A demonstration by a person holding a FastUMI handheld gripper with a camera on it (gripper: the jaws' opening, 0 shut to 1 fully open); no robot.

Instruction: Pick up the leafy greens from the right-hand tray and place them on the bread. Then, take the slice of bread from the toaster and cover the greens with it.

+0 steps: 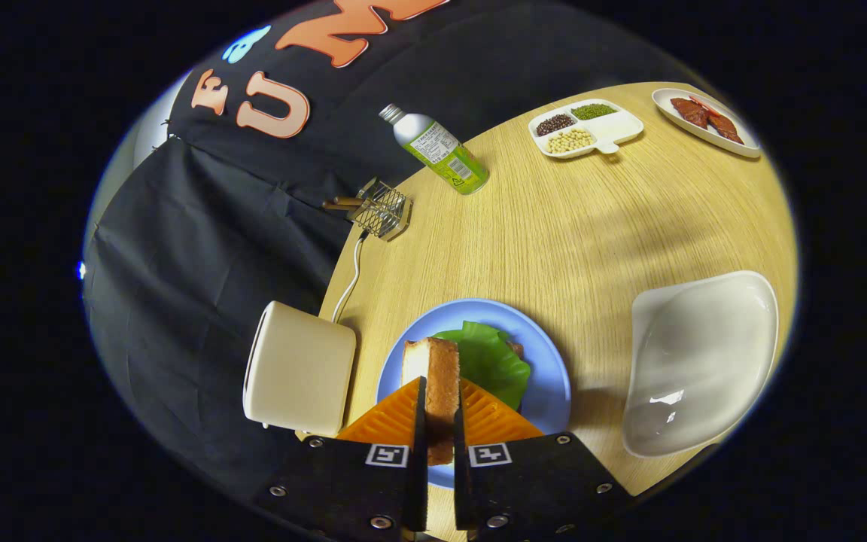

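Observation:
My gripper [439,399] is shut on a slice of bread [436,376], held edge-up between both fingers. It hangs over a blue plate [550,380], just left of the leafy greens [492,357] that lie on the plate. A brown edge of the lower bread [516,348] peeks out from under the greens on their far right side. The cream toaster [299,370] stands left of the plate at the table's edge, its white cord [351,280] running back along the table. The right-hand white tray [697,361] sits right of the plate with nothing in it.
A small wire rack [381,208] and a green-labelled metal bottle [437,149] stand beyond the toaster. Far across the wooden table [591,226] lie a divided white dish of beans [584,128] and a white plate of reddish meat slices [707,120].

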